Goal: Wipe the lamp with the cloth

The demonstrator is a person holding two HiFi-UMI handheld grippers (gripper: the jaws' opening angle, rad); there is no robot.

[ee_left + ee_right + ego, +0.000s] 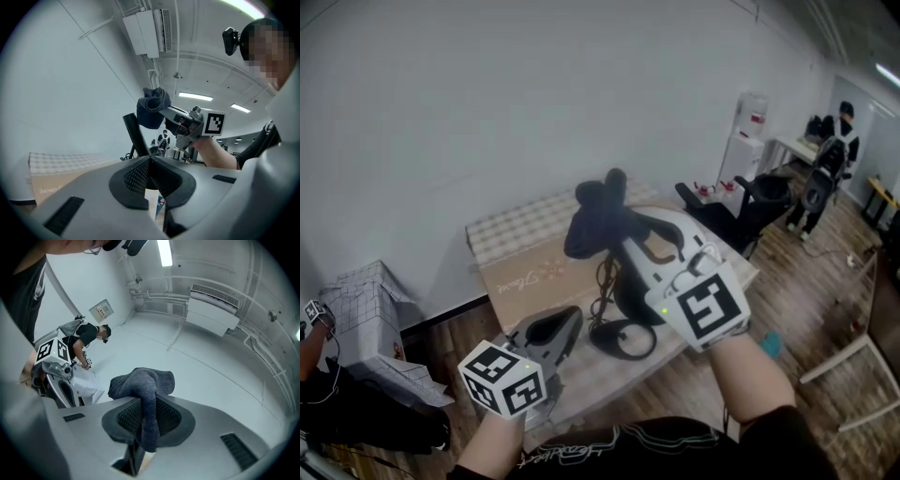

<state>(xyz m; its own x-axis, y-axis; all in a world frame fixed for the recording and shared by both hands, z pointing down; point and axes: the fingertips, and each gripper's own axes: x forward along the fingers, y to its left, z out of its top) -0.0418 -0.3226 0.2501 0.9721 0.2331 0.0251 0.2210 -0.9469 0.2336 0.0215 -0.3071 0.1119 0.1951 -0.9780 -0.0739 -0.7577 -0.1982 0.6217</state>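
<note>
Right gripper [611, 231] is clamped on the cloth [140, 383], a dark bunch that bulges above the jaws and hangs down between them in its own view. Left gripper [555, 330] sits low in the lower left of the head view, jaws pressed together with nothing between them.

The table [511, 234] fills the middle of the head view. The lamp [623, 339] stands on it at lower centre, showing there as a black ring on the top, just right of the left gripper's tips. Its stem [133, 133] is the long axis: in the left gripper view it climbs from just beyond the jaws up and to the left, ending beside the cloth's lower edge. So the lamp lies below and just ahead of the right gripper, with the cloth held up at the stem's top end. The right gripper is nearer the upper part and the left gripper is nearer the foot. My judgement is that a wipe would run the cloth down along that leaning stem.

Much is hard to read. In the head view the cloth and the lamp's upper part are both dark and merge, so I cannot tell where one ends, nor whether the cloth touches the stem. The right gripper's body covers the middle of the stem there. The right gripper view shows no lamp at all, only cloth, wall and ceiling.
</note>
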